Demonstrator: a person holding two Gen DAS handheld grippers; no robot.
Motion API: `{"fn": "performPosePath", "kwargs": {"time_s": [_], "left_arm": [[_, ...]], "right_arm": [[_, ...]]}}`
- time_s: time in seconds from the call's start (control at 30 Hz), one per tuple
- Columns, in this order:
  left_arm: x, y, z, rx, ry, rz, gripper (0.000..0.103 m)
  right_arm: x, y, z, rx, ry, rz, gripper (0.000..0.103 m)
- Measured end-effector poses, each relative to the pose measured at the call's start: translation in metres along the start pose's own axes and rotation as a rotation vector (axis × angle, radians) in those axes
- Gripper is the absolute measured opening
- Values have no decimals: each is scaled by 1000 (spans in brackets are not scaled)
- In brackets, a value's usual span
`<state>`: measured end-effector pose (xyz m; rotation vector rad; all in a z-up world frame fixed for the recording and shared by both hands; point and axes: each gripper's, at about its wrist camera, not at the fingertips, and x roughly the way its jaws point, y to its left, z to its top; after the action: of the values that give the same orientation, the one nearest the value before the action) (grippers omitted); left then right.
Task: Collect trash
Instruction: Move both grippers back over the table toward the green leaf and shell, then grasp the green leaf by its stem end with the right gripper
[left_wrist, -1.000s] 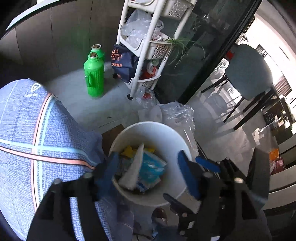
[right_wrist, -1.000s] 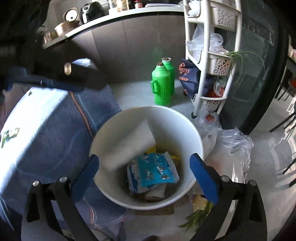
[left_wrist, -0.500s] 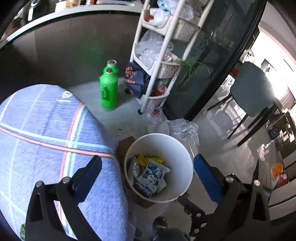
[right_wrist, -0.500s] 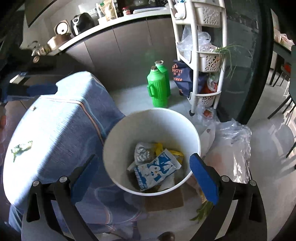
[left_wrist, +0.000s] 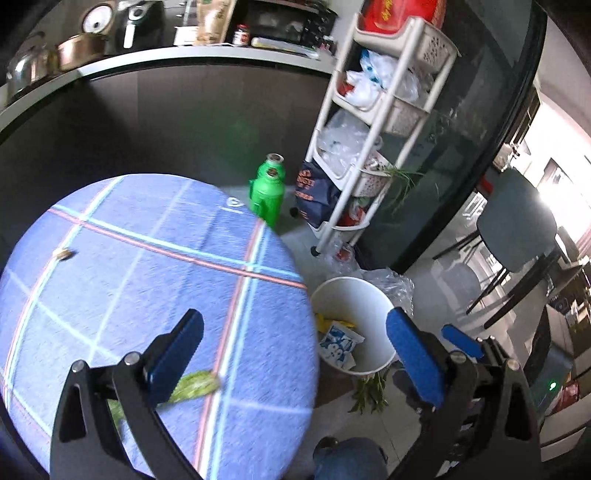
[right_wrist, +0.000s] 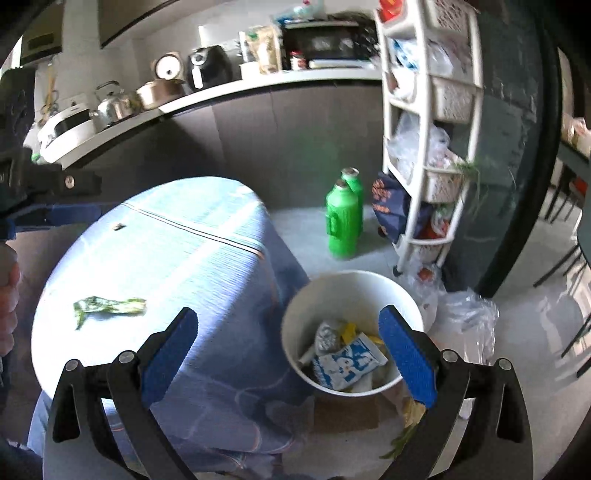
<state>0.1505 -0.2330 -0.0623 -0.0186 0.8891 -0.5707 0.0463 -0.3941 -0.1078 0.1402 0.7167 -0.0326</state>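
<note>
My left claw (left_wrist: 295, 350) apart, jaws just opened, nothing between | my right claw (right_wrist: 288, 354) apart, empty | green scrap (right_wrist: 107, 306) on table (right_wrist: 184, 258) near its left edge | white bin (right_wrist: 351, 295) on floor beside table, holding wrappers

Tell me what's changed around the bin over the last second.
Both grippers pulled up and back from the white bin; left gripper has just opened wide, empty. The white sheet leaning in the bin has gone from sight. Right gripper stays open, green leaf remains on the table.
</note>
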Motion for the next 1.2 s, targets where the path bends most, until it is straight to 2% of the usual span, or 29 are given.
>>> {"fn": "performPosePath", "kwargs": {"time_s": [0.2, 0.3, 0.4, 0.5, 0.7, 0.73, 0.83, 0.9, 0.97, 1.1, 1.2], "left_arm": [[-39, 42, -16, -56, -25, 51, 99], [-56, 78, -23, -90, -20, 144, 99], [-76, 118, -33, -179, -31, 184, 99], [-95, 156, -44, -275, -42, 187, 99], [-117, 198, -62, -324, -62, 224, 99], [-117, 204, -65, -337, -61, 224, 99], [-118, 222, -73, -369, -57, 226, 99], [-115, 230, -76, -384, -54, 229, 99], [-111, 237, -79, -391, -49, 231, 99], [-103, 247, -83, -391, -37, 231, 99], [-98, 253, -84, -395, -31, 228, 99]], "right_arm": [[-19, 43, 8, -64, -13, 62, 94], [-25, 73, 8, -104, -14, 142, 94], [-22, 102, 8, -152, 8, 207, 94], [-13, 133, 7, -211, 45, 262, 94], [8, 193, 6, -349, 123, 327, 92], [13, 200, 5, -360, 144, 331, 87], [27, 210, 1, -360, 217, 349, 77], [36, 211, -5, -346, 263, 346, 76], [45, 209, -11, -313, 296, 351, 64], [60, 200, -16, -242, 337, 336, 64], [66, 201, -15, -236, 330, 321, 63]]}}
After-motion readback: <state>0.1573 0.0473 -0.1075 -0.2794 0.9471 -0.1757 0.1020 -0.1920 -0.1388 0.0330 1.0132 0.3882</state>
